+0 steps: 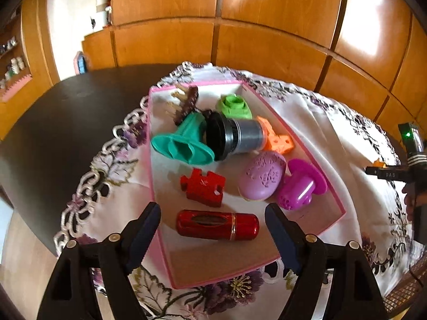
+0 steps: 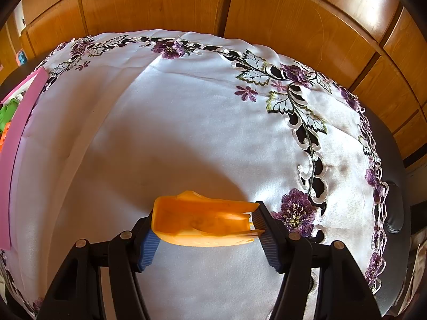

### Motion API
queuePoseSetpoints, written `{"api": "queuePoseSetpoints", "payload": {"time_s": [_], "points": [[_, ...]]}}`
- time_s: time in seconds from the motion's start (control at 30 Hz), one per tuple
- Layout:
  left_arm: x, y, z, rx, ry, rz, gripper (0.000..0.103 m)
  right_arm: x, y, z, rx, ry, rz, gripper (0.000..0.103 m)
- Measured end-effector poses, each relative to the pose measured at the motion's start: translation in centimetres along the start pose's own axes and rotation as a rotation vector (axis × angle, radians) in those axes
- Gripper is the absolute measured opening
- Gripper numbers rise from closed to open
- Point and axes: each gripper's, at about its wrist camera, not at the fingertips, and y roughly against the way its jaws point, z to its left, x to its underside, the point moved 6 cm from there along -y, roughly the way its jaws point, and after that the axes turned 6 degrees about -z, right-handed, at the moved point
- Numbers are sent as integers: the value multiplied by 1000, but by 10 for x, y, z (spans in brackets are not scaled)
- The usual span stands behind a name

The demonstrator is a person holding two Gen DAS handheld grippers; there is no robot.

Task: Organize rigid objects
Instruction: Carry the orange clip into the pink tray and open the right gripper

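**Red cylinder is down; the orange piece goes in next**

Your left gripper (image 1: 213,221) stands with its fingers spread wide on either side of the red cylinder (image 1: 217,225), and neither pad touches it, so the cylinder lies on its side on the floor of the pink tray (image 1: 153,176), at the near end. Lift that hand straight up and clear before you swing it away (a sideways exit could roll the cylinder or nudge the red puzzle piece (image 1: 202,188) just behind it).

Your right gripper (image 2: 205,225) pinches the orange plastic piece (image 2: 202,222) end to end, both blue pads pressed on it, above the bare white tablecloth (image 2: 173,133). That looks like the next thing to stow. Bring it over the tray's right wall and lower it into the free patch of floor at the near end; the far end is crowded with the teal funnel (image 1: 184,145), the black and grey cylinder (image 1: 234,137) and the purple oval (image 1: 263,180).

The left wrist view alone shows the tray's contents and the free space. The right wrist view alone shows the grip on the orange piece; of the tray it catches only a pink edge at the far left.
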Motion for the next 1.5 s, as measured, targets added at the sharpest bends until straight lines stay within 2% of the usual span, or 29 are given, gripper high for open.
{"api": "queuePoseSetpoints", "payload": {"time_s": [0.17,0.3,0.63,0.77,0.93,1.17,1.33,1.5], "points": [[-15,12,0,-77,-17,-47,81,0,1,0,3,8,-1,65],[-25,22,4,-110,-7,-83,81,0,1,1,8,15,-4,65],[-22,28,13,-123,36,-91,81,-1,3,2,16,14,-6,65],[-20,29,17,-120,45,-95,81,-5,20,16,-19,18,-42,65],[-19,29,21,-117,58,-94,81,-21,52,52,-96,48,-123,65],[-15,30,31,-126,79,-94,81,-44,102,135,-256,155,-225,65],[-12,31,40,-140,95,-94,81,-50,131,195,-370,239,-258,65],[-8,31,48,-152,114,-91,81,-48,142,245,-471,296,-237,65]]}}
